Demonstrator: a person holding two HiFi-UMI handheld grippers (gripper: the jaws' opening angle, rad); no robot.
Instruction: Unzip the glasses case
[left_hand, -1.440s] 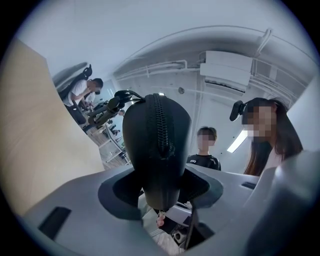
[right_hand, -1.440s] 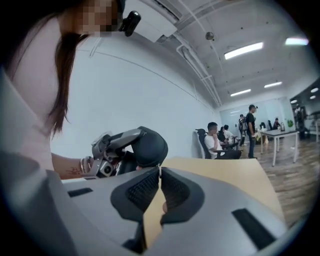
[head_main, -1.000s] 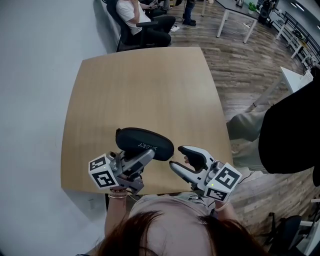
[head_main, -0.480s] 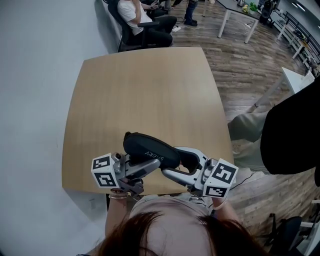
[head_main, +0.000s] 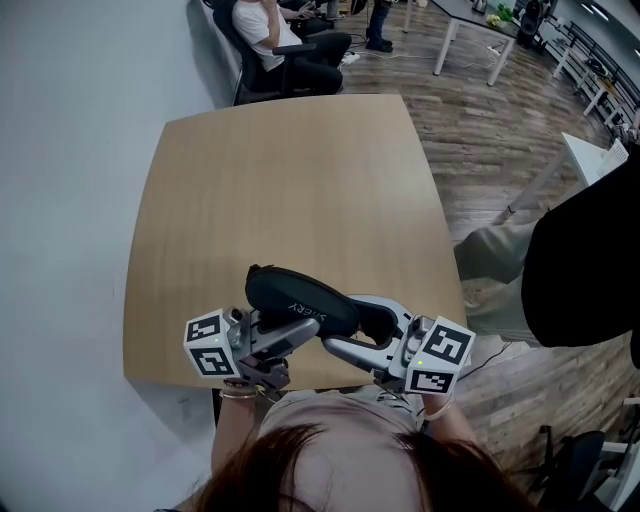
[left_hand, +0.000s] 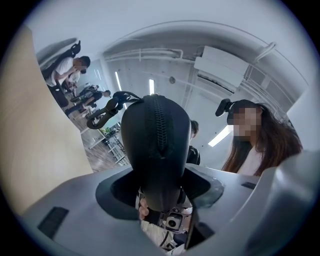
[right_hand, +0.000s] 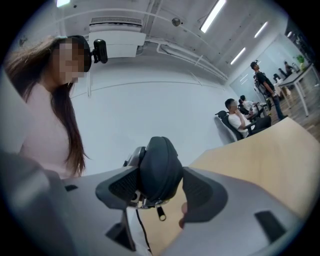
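1. The glasses case (head_main: 300, 300), black and oval, is off the worktop (head_main: 280, 180) and held over its near edge, close in front of the person, between the two tools.
2. The left hand-held gripper (head_main: 285, 330) has it: the jaws are clamped on the case's left end, one pad on each side.
3. In the left gripper view the case (left_hand: 155, 150) rises straight out from between those jaws, and the zip (left_hand: 158, 125) runs up the middle of the edge that faces the camera, teeth closed along the stretch in view.
4. Over to the right hand-held gripper (head_main: 345, 322): its jaws have just been opening and now stand wide, with the case's right end between them.
5. The right gripper view shows the rounded end of the case (right_hand: 159, 165) lying against the left pad, with a clear gap before the right pad, so there is no squeeze here.
6. The zip pull (right_hand: 161, 212) dangles free just below that end of the case, and neither pad touches it.
7. In the head view the case slants from upper left down to lower right, bridging the two tools.
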